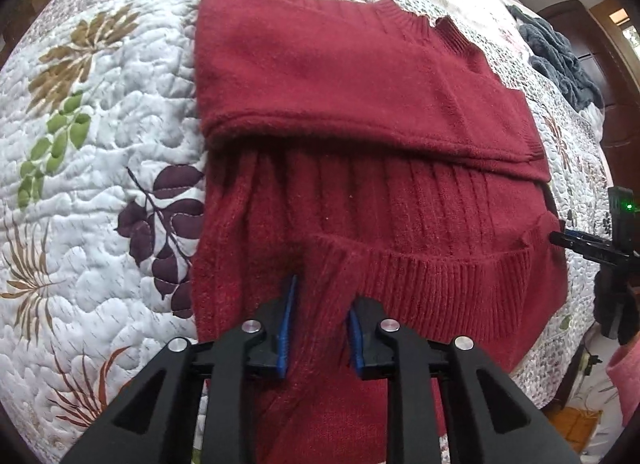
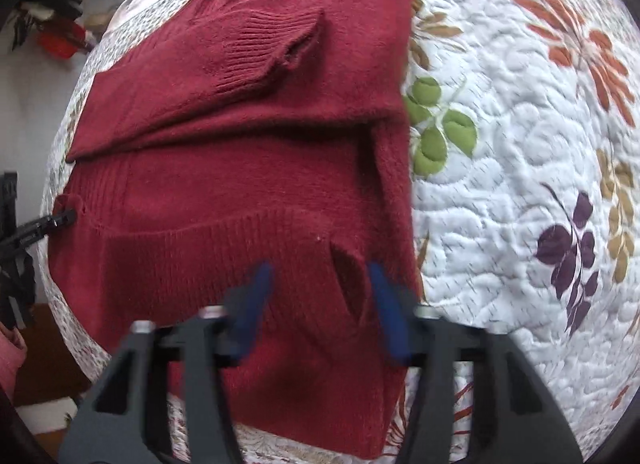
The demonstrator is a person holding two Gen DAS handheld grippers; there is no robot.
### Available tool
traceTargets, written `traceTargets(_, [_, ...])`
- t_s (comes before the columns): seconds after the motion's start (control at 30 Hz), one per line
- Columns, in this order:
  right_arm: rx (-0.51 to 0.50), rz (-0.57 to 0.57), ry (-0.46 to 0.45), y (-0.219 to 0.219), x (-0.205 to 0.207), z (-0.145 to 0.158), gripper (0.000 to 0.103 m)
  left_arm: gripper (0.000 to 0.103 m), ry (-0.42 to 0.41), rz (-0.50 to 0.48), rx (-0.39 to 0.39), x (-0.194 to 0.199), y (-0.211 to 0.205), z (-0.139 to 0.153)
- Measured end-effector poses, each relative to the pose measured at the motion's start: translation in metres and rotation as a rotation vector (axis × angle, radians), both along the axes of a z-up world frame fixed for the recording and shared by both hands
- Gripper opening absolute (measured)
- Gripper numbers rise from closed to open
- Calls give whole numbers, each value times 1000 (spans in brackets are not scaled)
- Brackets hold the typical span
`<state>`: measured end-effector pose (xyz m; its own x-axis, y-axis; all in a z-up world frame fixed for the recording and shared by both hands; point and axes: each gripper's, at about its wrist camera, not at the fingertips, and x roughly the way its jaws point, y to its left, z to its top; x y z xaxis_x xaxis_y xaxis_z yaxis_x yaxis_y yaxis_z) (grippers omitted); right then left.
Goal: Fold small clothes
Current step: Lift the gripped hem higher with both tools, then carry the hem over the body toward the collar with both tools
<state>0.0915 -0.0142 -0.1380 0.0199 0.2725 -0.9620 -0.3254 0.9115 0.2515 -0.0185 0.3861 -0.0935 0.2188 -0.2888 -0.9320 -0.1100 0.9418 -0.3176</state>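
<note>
A dark red knit sweater (image 1: 360, 76) lies on the quilted bed with a sleeve folded across its chest; the ribbed cuff (image 2: 256, 52) shows in the right wrist view. Its ribbed hem (image 1: 440, 272) is turned up over the body. My left gripper (image 1: 322, 328) is shut on a bunched fold of the hem's left corner, knit filling the gap between the blue pads. My right gripper (image 2: 322, 304) stands open, its blurred pads on either side of the hem's other corner (image 2: 348, 268). Each view shows the other gripper's tip at the sweater's side edge (image 1: 576, 242) (image 2: 48, 224).
The white quilt (image 1: 100, 184) with leaf prints spreads wide to the left of the sweater. A grey-blue garment (image 1: 560, 60) lies at the far right of the bed. The bed's edge (image 2: 80, 324) drops to a wooden floor. A pink sleeve (image 1: 624, 376) shows at the right.
</note>
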Motion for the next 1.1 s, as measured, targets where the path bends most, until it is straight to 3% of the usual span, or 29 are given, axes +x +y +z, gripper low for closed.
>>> traceTargets(0.13, [-32,38,-24,8,-5,7,6,10,-37,9,32,-7,-5,10])
traceTargets(0.3, [0,36,-53,6,-20,31,6,8,-105,35,38,-27,-7,31])
traceTargets(0.6, [138,-114,-85,-25,-19,78,5,7,-250,107,31,-39,2,84])
traceTargets(0.83, [173,-149,-206,-28,13,109,5,7,-378,146,20,1,13,120])
traceTargets(1.1, [195,-141,-303,-13,81,132,5,7,-461,201,-34,67,31,133])
